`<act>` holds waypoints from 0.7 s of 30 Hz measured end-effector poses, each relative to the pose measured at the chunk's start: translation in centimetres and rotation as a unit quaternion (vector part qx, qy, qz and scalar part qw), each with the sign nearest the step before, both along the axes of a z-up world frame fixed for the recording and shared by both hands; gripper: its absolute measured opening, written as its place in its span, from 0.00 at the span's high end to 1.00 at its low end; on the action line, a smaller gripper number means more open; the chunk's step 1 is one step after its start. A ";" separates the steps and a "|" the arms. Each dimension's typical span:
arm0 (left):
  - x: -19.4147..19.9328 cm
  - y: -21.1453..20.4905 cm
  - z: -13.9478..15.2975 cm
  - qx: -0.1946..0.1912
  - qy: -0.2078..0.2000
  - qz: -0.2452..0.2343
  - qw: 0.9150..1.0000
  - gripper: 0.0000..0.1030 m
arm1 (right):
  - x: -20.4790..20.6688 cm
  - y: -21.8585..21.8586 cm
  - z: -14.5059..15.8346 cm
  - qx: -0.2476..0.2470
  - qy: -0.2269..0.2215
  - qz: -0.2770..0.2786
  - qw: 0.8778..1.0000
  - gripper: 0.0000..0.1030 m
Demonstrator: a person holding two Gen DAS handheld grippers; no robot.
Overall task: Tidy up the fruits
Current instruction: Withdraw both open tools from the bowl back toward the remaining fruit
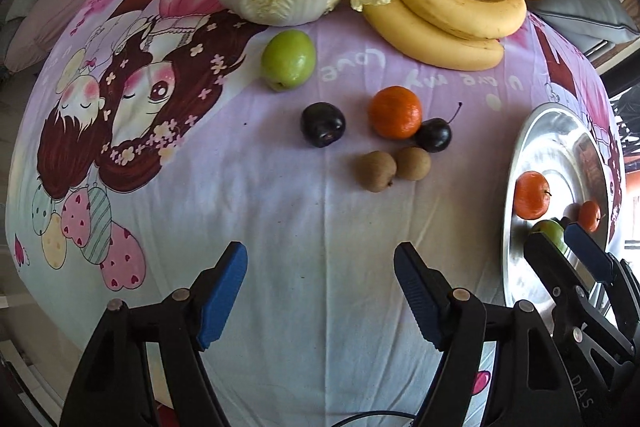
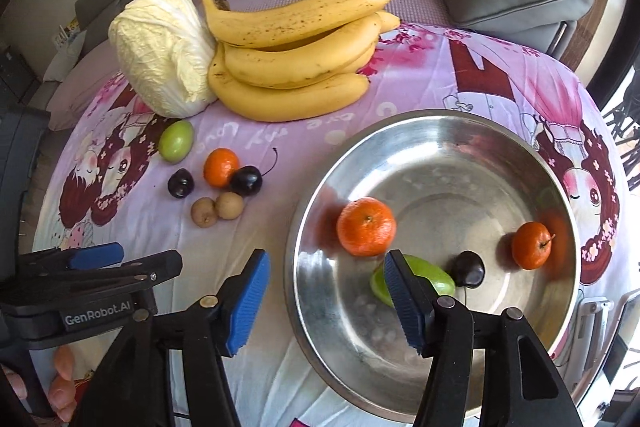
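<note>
Both the left gripper (image 1: 320,291) and the right gripper (image 2: 326,301) are apart and empty, and the small, round, slippery tangerine (image 1: 395,112) on the cloth (image 1: 280,227) probably needs a gentle squeeze around its middle.

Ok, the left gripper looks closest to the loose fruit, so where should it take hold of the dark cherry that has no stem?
Grip the stemless cherry across its round middle, coming straight down from above. It sits alone on the cloth, with open space on either side for the left gripper's open fingers, unlike the stemmed cherry pressed against the tangerine.
</note>
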State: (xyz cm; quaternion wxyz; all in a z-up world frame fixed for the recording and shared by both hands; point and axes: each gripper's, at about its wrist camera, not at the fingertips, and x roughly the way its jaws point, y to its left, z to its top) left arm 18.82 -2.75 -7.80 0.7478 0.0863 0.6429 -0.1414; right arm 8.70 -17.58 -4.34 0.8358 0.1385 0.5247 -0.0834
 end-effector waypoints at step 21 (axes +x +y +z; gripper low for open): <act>1.4 7.3 -1.1 0.003 0.006 0.055 0.998 0.25 | 2.9 4.6 -1.5 0.003 0.018 0.050 0.999 0.26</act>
